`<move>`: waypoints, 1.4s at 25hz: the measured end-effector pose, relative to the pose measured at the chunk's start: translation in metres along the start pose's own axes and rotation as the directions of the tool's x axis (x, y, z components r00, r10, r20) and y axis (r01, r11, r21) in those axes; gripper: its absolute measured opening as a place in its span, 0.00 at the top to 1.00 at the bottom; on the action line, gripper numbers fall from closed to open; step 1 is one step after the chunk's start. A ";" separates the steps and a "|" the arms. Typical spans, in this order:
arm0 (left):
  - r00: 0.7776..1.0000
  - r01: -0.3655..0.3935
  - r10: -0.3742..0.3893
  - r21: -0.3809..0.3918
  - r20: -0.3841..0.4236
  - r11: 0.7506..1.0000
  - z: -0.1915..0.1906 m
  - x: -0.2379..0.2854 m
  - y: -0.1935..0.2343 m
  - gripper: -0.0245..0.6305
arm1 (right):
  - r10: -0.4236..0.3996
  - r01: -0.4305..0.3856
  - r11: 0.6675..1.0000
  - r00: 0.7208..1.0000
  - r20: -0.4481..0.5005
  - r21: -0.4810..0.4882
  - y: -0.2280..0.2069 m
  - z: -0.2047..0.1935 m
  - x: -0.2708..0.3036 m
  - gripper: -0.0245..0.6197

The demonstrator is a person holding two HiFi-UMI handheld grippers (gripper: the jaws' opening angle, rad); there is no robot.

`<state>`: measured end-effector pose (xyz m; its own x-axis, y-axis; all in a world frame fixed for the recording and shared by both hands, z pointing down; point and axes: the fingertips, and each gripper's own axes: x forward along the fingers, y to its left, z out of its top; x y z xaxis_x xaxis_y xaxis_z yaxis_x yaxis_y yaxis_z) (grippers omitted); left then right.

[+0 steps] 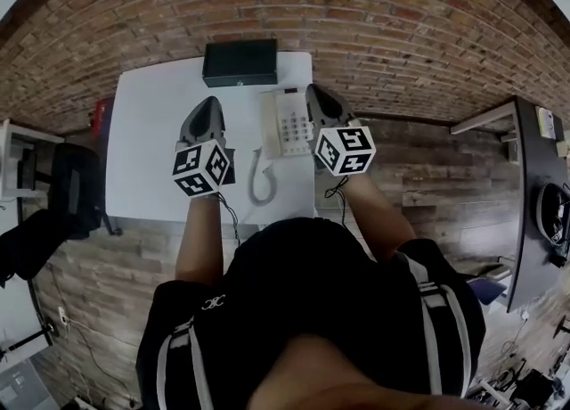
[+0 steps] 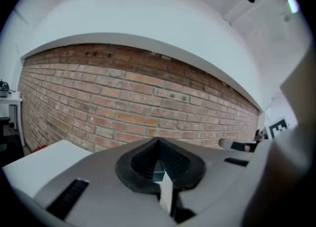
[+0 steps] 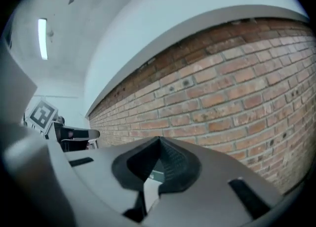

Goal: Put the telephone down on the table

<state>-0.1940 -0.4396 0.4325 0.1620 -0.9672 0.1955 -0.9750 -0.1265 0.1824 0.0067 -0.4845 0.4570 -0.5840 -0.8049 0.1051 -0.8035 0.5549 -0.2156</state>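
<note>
A white desk telephone [image 1: 290, 123] lies flat on the white table [image 1: 151, 150], with its curly cord [image 1: 259, 176] trailing toward the near edge. Neither gripper touches it. My left gripper [image 1: 207, 112] is held up left of the phone, and my right gripper [image 1: 322, 102] is up at its right side. Both point level at the brick wall. In the left gripper view the left gripper [image 2: 158, 142] has its jaws pressed together with nothing between them. The right gripper [image 3: 159, 141] is likewise shut and empty in the right gripper view.
A black box [image 1: 240, 62] sits at the table's far edge against the brick wall [image 2: 123, 107]. A black chair [image 1: 76, 187] stands left of the table beside a red object [image 1: 98, 116]. A dark desk [image 1: 533, 194] is at the far right.
</note>
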 end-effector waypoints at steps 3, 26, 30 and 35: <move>0.998 0.001 -0.003 0.035 0.065 0.999 0.031 -0.021 -0.019 0.96 | -0.015 0.021 0.998 0.994 0.104 -0.057 0.016 0.043 -0.018 0.97; 0.997 -0.021 0.013 0.098 0.076 0.995 0.040 -0.056 -0.054 0.96 | -0.008 0.027 0.995 0.982 0.186 -0.101 0.043 0.075 -0.058 0.97; 0.997 -0.022 0.016 0.085 0.072 0.996 0.039 -0.052 -0.054 0.96 | -0.023 0.042 0.994 0.984 0.175 -0.101 0.038 0.072 -0.056 0.97; 0.998 -0.047 0.044 0.063 0.055 0.997 0.038 -0.047 -0.048 0.96 | -0.050 0.064 0.994 0.986 0.159 -0.088 0.030 0.070 -0.051 0.96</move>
